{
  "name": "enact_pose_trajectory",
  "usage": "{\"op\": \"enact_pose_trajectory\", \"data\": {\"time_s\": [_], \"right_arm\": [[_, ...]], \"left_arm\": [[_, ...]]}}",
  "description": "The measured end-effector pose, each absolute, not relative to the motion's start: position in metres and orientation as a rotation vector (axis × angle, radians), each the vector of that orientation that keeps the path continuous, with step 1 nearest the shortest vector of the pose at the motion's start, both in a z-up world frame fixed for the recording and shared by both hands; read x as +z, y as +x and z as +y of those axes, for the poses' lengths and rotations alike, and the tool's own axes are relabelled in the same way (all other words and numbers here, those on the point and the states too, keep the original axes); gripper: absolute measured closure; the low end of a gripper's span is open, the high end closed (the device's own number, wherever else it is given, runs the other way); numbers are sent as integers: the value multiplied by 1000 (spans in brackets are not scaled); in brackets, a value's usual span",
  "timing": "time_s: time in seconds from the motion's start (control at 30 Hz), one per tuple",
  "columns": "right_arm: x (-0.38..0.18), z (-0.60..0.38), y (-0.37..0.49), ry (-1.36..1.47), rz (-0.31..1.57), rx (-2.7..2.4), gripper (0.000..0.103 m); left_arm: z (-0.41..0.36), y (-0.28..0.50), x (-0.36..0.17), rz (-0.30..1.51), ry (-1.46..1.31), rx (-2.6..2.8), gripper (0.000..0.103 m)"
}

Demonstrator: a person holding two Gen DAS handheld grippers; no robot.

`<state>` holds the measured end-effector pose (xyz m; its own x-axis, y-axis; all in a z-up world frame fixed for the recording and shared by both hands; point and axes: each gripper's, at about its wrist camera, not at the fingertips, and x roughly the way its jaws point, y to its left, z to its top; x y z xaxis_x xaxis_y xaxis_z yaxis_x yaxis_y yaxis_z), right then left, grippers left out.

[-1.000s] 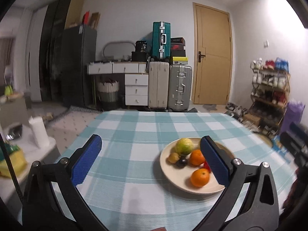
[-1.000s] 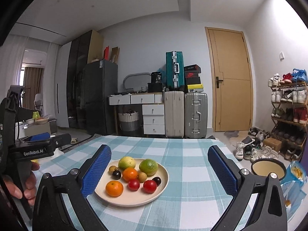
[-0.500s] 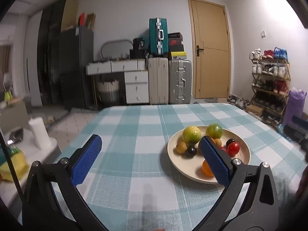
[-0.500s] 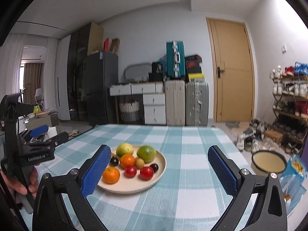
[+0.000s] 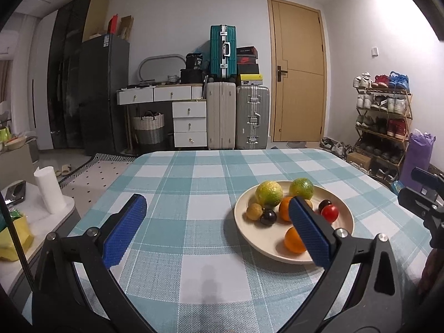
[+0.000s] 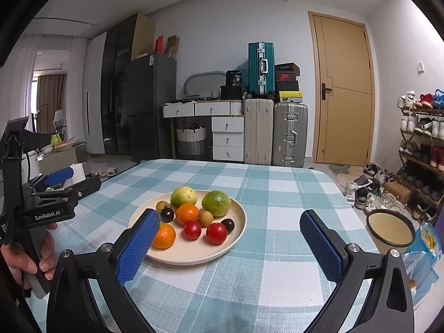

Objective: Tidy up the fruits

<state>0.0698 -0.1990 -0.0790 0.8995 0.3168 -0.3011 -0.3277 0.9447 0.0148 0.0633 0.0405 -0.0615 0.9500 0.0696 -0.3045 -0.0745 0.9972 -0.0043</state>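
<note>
A cream plate (image 6: 236, 229) holds several fruits: a yellow-green citrus (image 6: 183, 197), a green lime (image 6: 216, 203), two oranges (image 6: 187, 213), two red tomatoes (image 6: 216, 233), dark plums and small brown fruits. The plate also shows in the left wrist view (image 5: 344, 223) at the right. My left gripper (image 5: 216, 222) is open and empty, over the checked tablecloth left of the plate. My right gripper (image 6: 230, 236) is open and empty, just before the plate; its left finger (image 6: 138, 242) overlaps the plate's near-left edge.
The table has a teal and white checked cloth (image 6: 277, 183). An empty cream bowl (image 6: 390, 230) and a snack bag (image 6: 424, 247) are off the table's right edge. Suitcases, drawers, a door and a shoe rack stand behind. A paper roll (image 5: 50, 191) stands at left.
Both grippers have tilted and shifted; the plate now sits lower and nearer in the right view, and more fully visible at right in the left view. Both stay open.
</note>
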Motion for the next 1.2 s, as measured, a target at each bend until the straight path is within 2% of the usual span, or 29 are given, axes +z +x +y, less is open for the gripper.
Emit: {"op": "enact_pose_trajectory", "data": {"time_s": [1.2], "right_arm": [[-76, -202, 70, -24, 309, 337, 0]], "left_arm": [[40, 62, -61, 308, -13, 61, 1]]}}
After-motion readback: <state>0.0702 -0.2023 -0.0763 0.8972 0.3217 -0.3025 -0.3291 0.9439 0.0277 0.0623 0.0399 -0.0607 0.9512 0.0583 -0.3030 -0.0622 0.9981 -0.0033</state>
